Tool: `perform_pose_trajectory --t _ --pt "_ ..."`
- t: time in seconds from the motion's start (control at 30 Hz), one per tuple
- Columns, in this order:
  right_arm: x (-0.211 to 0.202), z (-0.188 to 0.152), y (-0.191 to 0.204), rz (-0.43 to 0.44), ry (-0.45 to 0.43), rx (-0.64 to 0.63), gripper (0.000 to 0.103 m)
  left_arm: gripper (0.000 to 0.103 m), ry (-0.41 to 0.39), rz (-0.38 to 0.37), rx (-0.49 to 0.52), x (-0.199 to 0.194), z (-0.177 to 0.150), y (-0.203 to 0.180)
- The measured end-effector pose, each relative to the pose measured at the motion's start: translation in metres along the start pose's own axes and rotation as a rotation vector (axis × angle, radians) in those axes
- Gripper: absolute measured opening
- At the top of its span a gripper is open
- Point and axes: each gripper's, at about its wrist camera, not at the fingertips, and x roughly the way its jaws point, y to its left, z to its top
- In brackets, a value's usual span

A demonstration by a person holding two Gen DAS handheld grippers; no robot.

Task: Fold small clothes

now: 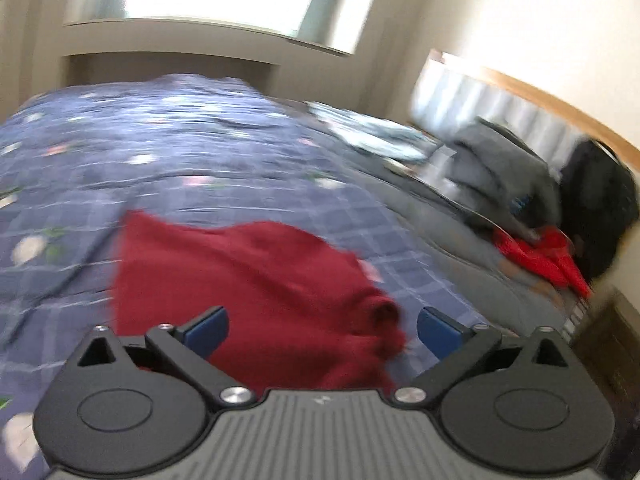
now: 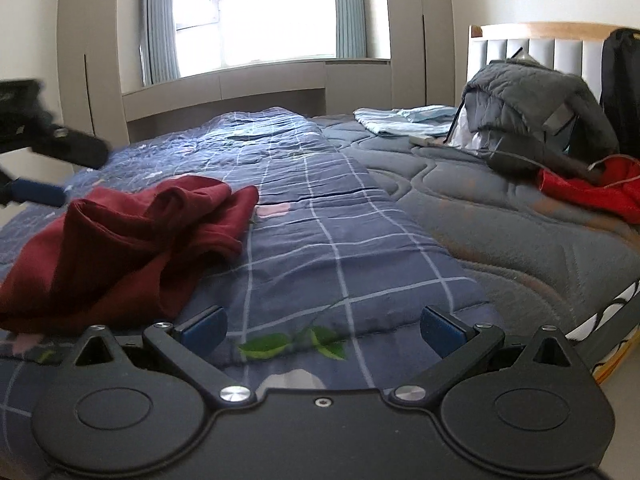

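Note:
A dark red garment (image 1: 248, 280) lies crumpled on the blue checked bedspread (image 1: 160, 152). My left gripper (image 1: 322, 330) is open just above its near edge; the view is blurred. In the right wrist view the garment (image 2: 132, 236) lies bunched at the left. My right gripper (image 2: 324, 330) is open and empty over the bedspread (image 2: 340, 240), to the right of the garment. The left gripper (image 2: 40, 168) shows at the far left of that view, beside the garment.
A grey quilted jacket (image 2: 532, 108), a bright red cloth (image 2: 592, 188) and a black bag (image 2: 620, 92) sit by the headboard (image 2: 540, 40). Folded light blue clothes (image 2: 404, 120) lie on the grey mattress (image 2: 500, 232). A window (image 2: 260, 12) is behind the bed.

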Motion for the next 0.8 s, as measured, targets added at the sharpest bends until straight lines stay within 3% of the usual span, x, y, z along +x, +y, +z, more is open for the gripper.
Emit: perform_pose_trajectory --t 0.17,0.3,0.5,0.7,0.8 --pt "0.004 0.004 0.006 0.056 0.017 0.034 0.102 0.103 0.004 0.152 -0.166 -0.008 -0.009 0.053" --pt "0.009 0.016 0.009 0.119 0.001 0.046 0.102 0.103 0.053 0.203 -0.282 -0.004 -0.025 0.088" --pt "0.041 0.065 0.003 0.319 -0.012 0.087 0.102 0.102 0.121 0.163 -0.407 0.008 -0.05 0.119" --pt "0.106 0.107 0.012 0.525 0.085 0.118 0.102 0.102 0.112 0.159 -0.386 0.013 -0.055 0.121" --pt "0.138 0.116 0.02 0.55 0.155 0.148 0.089 0.102 0.114 0.155 -0.383 0.014 -0.054 0.121"
